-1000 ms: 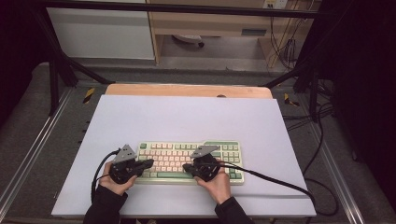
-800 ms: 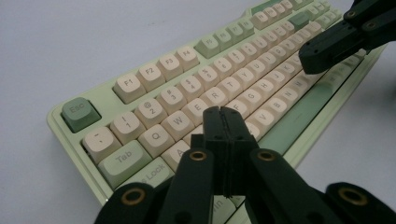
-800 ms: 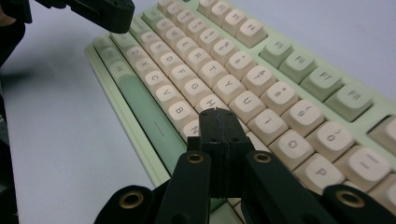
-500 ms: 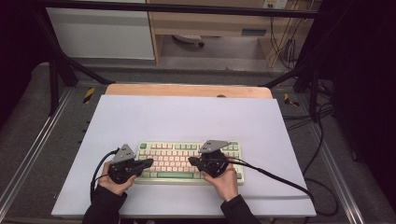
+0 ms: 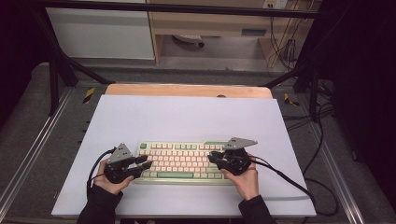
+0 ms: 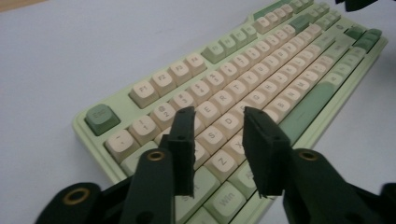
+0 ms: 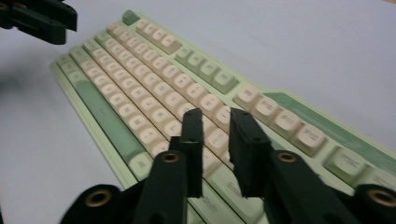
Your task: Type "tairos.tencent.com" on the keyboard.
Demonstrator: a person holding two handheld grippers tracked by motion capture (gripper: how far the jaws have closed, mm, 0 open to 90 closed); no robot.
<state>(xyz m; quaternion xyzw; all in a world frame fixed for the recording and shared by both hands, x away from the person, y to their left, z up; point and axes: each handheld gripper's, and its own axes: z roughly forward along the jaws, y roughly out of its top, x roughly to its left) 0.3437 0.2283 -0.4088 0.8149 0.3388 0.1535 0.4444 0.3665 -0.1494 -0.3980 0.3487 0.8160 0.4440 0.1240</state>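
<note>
green-and-cream mechanical keyboard [image 5: 180, 161] near front edge of white table top [image 5: 187, 116], between both hands. left gripper [image 5: 143, 162] over keyboard's left end, jaws part open, just been opening, nothing between. right gripper [image 5: 214, 158] over right end, jaws narrow gap, just been opening, nothing held. judgement: keyboard rigid, moderately heavy, keycaps can pop off; grip case by short ends, not keys. left gripper view reads key legends; high view gives cables [image 5: 289, 179], table layout.
</note>
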